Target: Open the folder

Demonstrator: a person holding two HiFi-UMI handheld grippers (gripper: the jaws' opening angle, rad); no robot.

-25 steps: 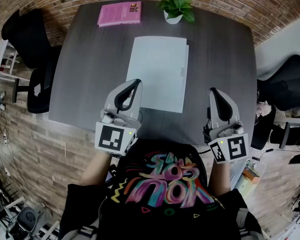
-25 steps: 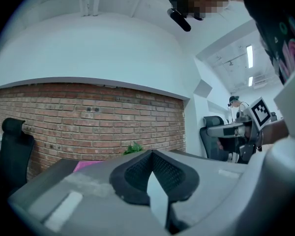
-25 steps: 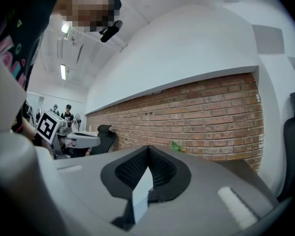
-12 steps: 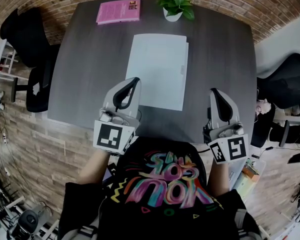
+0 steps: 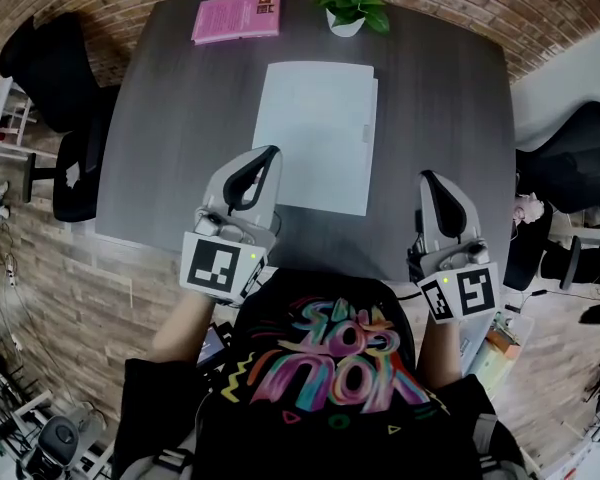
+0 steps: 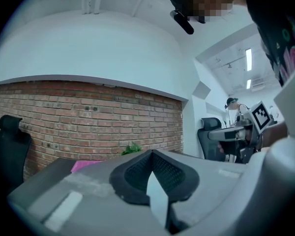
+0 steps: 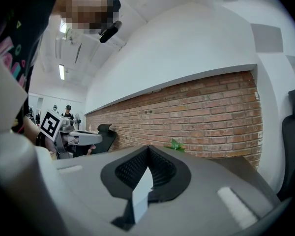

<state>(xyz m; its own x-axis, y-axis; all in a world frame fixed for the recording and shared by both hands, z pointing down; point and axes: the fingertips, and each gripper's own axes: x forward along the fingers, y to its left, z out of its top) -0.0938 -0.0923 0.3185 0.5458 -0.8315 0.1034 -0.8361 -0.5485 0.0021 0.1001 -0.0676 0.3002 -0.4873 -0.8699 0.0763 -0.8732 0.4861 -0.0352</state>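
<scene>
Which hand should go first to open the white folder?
Probably the right gripper: the folder shows its tab and layered edge on that side. The left gripper is at the opposite edge, likely the spine. Both pairs of jaws are shut.

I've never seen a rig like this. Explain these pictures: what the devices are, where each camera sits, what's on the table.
No robot: a person holds a two-jaw tool in each hand. The head view looks down from the person's head: the left tool and right tool are held above the near side of a dark table. Each gripper view rides on its tool, looking along the jaws; both are shut and empty. On the table lie a closed white folder, a pink book and a potted plant.
</scene>
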